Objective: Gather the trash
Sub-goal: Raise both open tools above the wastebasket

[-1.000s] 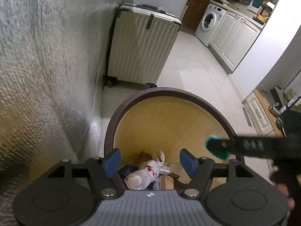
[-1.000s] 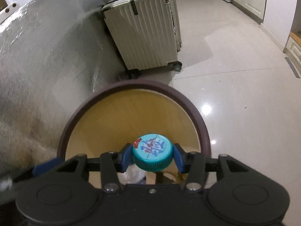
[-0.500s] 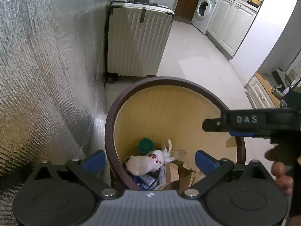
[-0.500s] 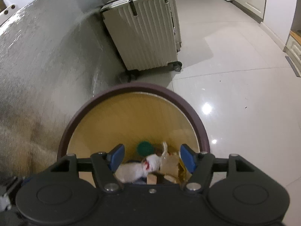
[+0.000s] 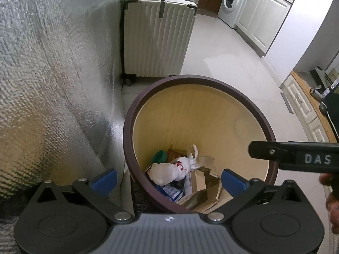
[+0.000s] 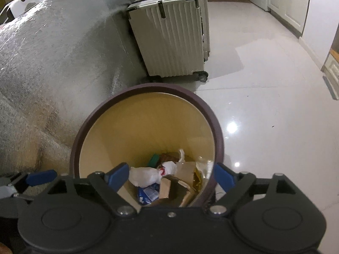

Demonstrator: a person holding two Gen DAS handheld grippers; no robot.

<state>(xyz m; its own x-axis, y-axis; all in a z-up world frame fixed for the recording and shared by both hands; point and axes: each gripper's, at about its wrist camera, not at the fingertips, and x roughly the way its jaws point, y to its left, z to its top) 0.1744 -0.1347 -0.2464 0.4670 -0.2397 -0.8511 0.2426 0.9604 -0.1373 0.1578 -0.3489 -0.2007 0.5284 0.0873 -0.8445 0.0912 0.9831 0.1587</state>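
A round bin [image 5: 190,78] with a dark brown rim and a yellow inside stands on the floor below both grippers. At its bottom lie a teal bottle cap [image 5: 160,156], a knotted white plastic bag [image 5: 169,170] and torn cardboard [image 5: 203,182]. My left gripper [image 5: 168,182] hangs wide open over the bin's near rim, with nothing between its blue pads. My right gripper [image 6: 170,176] is over the same bin [image 6: 148,85]; its jaws are opening and hold nothing. The cap [image 6: 154,158] and bag [image 6: 148,174] show below it.
A cream ribbed suitcase [image 5: 156,42] stands just behind the bin. A silver foil-covered surface [image 5: 53,74] rises on the left. White floor tiles [image 6: 264,105] stretch to the right, toward a washing machine [image 5: 232,0] and white cabinets.
The right gripper let go of the teal cap, which dropped into the bin. Both grippers' jaws spread wider, and the right one drew back a little.
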